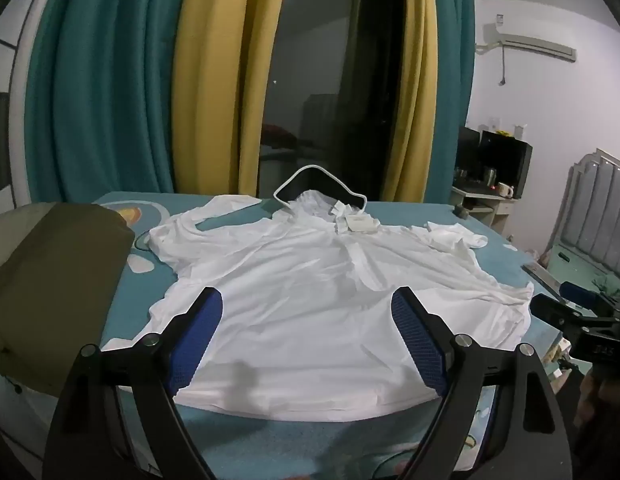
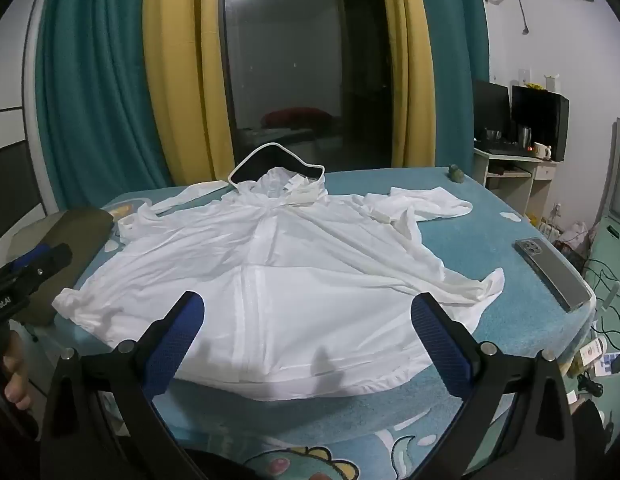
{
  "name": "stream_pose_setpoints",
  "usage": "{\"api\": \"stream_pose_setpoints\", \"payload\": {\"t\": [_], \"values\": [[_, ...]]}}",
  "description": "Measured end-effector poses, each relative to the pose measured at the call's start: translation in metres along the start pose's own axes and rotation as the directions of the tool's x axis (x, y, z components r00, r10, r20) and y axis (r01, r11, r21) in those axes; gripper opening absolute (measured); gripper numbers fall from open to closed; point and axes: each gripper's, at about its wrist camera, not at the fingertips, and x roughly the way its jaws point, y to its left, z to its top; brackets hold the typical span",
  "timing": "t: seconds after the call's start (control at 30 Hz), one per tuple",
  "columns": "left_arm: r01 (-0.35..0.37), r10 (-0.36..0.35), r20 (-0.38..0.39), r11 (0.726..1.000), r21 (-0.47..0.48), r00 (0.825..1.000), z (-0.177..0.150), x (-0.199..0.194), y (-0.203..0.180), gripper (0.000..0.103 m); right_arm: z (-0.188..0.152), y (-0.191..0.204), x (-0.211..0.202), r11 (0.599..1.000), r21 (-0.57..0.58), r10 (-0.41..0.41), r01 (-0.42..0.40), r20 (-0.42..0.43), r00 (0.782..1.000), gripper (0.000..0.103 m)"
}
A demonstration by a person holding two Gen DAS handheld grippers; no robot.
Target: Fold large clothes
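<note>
We hold the left gripper (image 1: 306, 300) over the near hem of the white jacket (image 1: 310, 300), its blue pads (image 1: 201, 332) spread wide apart and pinching nothing. Our right gripper (image 2: 307, 306) hangs the same way, its pads (image 2: 440, 340) wide apart above the hem, closed on nothing. The jacket lies face up and flat on the teal bed cover (image 2: 490, 320), zip running down its middle toward us, hood (image 2: 275, 168) at the far end with its dark lining showing and paper tags (image 2: 299, 190) just below it. The sleeve on the right is bunched and folded back near the far edge, the one on the left stretches out toward the curtains (image 2: 97, 80). From the right view we see a phone (image 2: 552, 274) lying on the cover, just beside the jacket's right corner but apart from it. To the left of the jacket sits an olive bundle (image 1: 49, 280), touching the cover and close to the left sleeve. In the left view our right gripper (image 1: 570, 312) shows at the right edge, near the jacket's corner. Beyond the bed stands a dark window between yellow and teal curtains, and a desk (image 2: 514, 164) with monitors at the right.
</note>
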Motion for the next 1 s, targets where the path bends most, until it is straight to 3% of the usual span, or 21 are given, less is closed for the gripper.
{"api": "stream_pose_setpoints", "payload": {"t": [0.43,0.5,1.0], "values": [[0.006,-0.006,-0.025,1.000,-0.006,1.000,0.000,0.000,0.002,0.089,-0.008,0.007,-0.007,1.000,-0.011,-0.013,0.013,-0.019,1.000,0.102],[-0.009,0.009,-0.026,1.000,0.006,1.000,-0.005,0.001,-0.002,0.089,-0.003,0.007,0.010,1.000,-0.008,-0.012,0.011,-0.046,0.999,0.102],[-0.019,0.019,-0.032,1.000,0.002,0.999,-0.010,0.008,0.004,0.089,-0.004,0.013,0.023,1.000,-0.016,-0.007,0.006,-0.075,0.997,0.102]]}}
